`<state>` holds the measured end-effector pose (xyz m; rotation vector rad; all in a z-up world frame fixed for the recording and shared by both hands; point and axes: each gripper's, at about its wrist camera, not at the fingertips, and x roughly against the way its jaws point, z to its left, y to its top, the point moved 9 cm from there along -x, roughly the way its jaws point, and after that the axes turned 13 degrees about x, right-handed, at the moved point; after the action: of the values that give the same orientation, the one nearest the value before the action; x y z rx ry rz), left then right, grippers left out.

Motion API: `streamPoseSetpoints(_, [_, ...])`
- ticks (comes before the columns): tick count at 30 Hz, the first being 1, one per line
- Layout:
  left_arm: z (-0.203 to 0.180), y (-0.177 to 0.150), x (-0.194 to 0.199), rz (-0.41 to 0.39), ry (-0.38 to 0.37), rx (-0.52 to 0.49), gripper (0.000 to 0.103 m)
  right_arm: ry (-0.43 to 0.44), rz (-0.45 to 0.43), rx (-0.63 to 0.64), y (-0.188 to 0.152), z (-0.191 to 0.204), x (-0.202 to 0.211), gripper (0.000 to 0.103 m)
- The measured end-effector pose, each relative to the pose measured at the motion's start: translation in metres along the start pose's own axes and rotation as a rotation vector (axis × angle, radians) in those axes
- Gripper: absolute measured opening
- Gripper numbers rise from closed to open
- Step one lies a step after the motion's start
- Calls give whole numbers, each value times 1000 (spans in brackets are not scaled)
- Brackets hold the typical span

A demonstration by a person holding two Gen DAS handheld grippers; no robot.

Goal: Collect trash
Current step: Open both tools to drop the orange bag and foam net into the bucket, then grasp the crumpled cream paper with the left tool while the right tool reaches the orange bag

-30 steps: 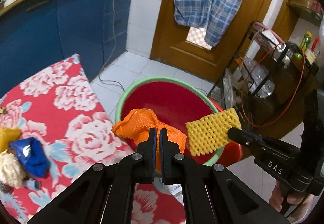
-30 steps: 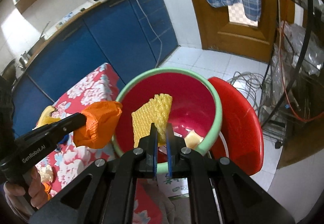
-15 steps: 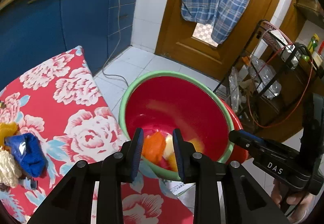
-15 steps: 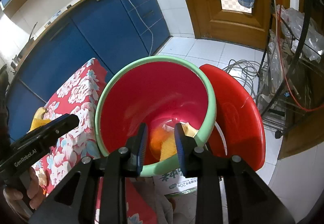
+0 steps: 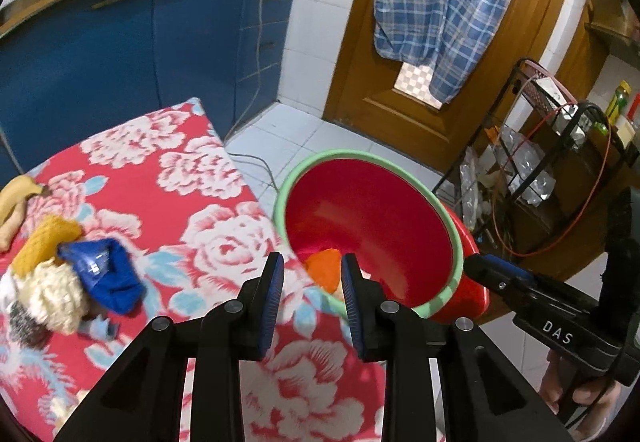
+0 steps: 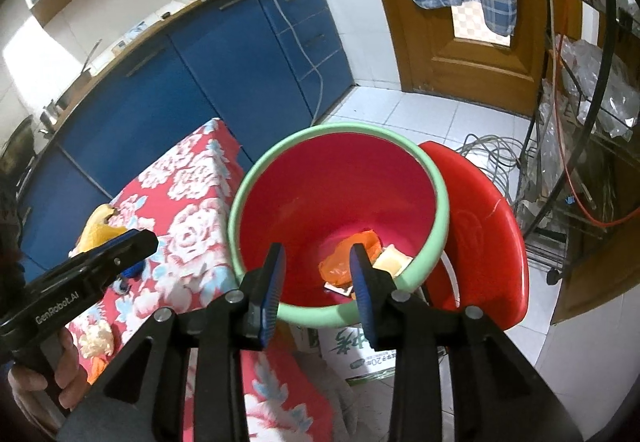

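Both bits of trash dropped. A second ago: orange foam net clamped in the left gripper [image 5: 312, 284], yellow foam net clamped in the right gripper [image 6: 318, 272], both held over the bucket. Now nothing between either pair of fingers. Left fingers [image 5: 274, 296] apart with a clear gap, empty. Right fingers [image 6: 362, 292] apart too and widening right now, empty as well.

Orange foam net [image 6: 346, 260] now lying at the bottom of the red bucket with the green rim [image 6: 438, 238], seen through the gap between the right fingers. Pale yellow piece [image 6: 392, 262] just beside it on the right, touching or nearly so, hard to tell which. Some small flat scraps under the orange one, too small to make out. From the left wrist view only a corner of the orange net [image 5: 324, 272] peeking between the fingers, inside the near wall of the bucket [image 5: 452, 238].

Left view also shifted since before: more of the floral red cloth surface [image 5: 200, 182] in frame now, bucket pushed over to the right. Leftover stuff on that surface, at its left end: blue crumpled wrapper [image 5: 106, 274], a cream foam net [image 5: 56, 294] touching it, a mustard-yellow piece [image 5: 44, 242] just behind, and a banana peel [image 5: 16, 198] further back. Red lid [image 6: 480, 234] leaning against the right side of the bucket, same as before.
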<state>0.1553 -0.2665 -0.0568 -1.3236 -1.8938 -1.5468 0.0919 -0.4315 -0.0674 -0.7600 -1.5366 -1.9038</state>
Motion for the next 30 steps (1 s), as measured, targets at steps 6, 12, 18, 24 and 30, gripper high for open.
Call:
streamPoseSetpoints(6, [23,-3,29,-33,26,30,30,26,-30,34,2,26,16,53])
streamPoseSetpoints(12, [48,-9,58,-64,51,71,30,53,-43,62,-1,55,25,55])
streamPoseSetpoints(18, [78,-18,84,-92,89,99,30,80,-58,94,-6,83,36,56])
streamPoseSetpoints(24, [104,-30,99,-101,124,133,31,98,-65,120,-12,106,44,56])
streamPoseSetpoints(30, [136,-46,105,-94,169,169,32,111,-54,140,-22,122,48,56])
